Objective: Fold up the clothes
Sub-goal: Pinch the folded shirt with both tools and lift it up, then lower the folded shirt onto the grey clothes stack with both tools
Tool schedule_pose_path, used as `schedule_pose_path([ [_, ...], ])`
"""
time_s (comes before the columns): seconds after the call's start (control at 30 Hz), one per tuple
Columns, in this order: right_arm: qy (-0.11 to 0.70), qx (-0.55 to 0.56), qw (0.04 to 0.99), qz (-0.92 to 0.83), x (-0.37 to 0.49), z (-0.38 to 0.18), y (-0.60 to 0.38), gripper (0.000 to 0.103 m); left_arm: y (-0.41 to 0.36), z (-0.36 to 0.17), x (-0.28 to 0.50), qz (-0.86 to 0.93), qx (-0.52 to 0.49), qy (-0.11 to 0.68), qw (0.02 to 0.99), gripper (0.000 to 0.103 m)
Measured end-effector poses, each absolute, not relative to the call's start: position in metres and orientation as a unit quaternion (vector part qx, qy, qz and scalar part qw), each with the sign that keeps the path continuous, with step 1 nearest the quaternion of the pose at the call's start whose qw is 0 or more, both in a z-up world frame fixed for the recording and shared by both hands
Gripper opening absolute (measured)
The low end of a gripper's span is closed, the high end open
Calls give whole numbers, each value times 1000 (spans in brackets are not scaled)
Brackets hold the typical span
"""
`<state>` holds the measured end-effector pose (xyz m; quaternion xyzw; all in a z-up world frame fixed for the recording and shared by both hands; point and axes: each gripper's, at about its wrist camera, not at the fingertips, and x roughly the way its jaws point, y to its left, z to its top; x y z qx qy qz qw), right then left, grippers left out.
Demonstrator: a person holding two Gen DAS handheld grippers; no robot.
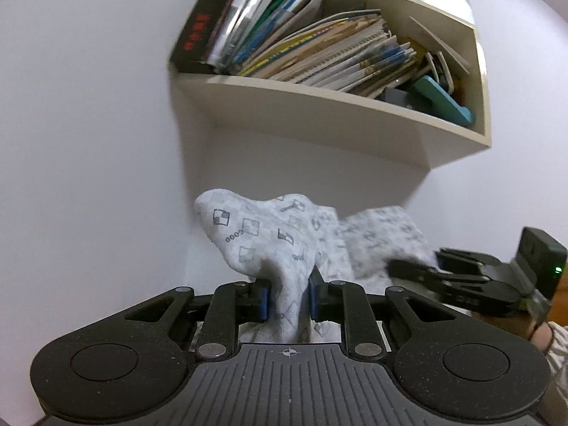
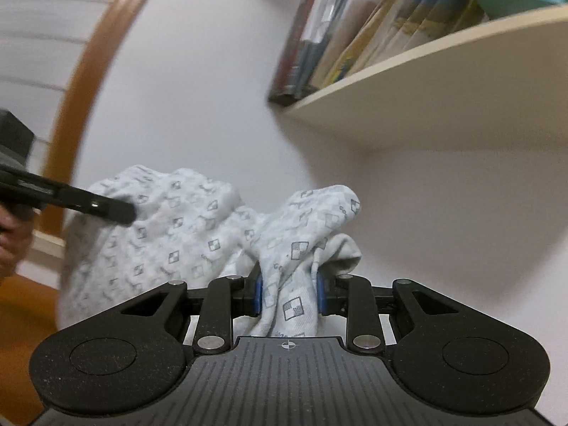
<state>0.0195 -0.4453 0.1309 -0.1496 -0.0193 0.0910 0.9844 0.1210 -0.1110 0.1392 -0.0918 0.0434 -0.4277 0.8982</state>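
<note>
A pale grey garment printed with small dark squares is held up in the air in front of a white wall. My left gripper is shut on a bunched fold of it between its blue pads. In the left wrist view my right gripper comes in from the right, clamped on the garment's other end. The right wrist view shows the same garment, with my right gripper shut on a gathered edge. There my left gripper reaches in from the left, gripping the cloth.
A cream wall shelf stuffed with books and folders hangs just above the garment; it shows as the shelf in the right wrist view. A curved wooden frame stands at the left. A person's hand and striped sleeve are at the edges.
</note>
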Motion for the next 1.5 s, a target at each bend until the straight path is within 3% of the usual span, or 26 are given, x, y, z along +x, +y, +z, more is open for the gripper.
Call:
schedule_pose_path([
  [0.27,-4,-274,960,60,153,172,-478,23,-186,128,190,-383,-120,48,915,21],
  [0.4,45,-316,944,90,271,144,-457,23,-190,85,246,-306,-131,104,937,21],
  [0.47,99,-324,935,107,331,114,-438,29,-189,58,273,-269,-125,165,941,27],
  [0.57,114,-328,932,107,366,81,-424,54,-177,26,298,-232,-129,225,937,29],
  [0.6,107,-328,933,106,369,72,-422,64,-171,20,301,-236,-133,229,935,36],
  [0.7,107,-297,942,112,370,56,-428,59,-163,14,297,-247,-113,229,935,46],
  [0.8,139,-239,952,131,359,46,-449,27,-156,15,283,-252,-87,219,939,52],
  [1.1,234,-167,954,80,323,0,-525,28,-166,35,251,-276,-22,144,950,58],
  [1.2,244,-127,958,80,318,-1,-525,28,-180,32,272,-274,4,159,948,58],
  [1.5,251,-169,951,69,308,-7,-501,26,-183,-1,320,-253,48,230,939,56],
])
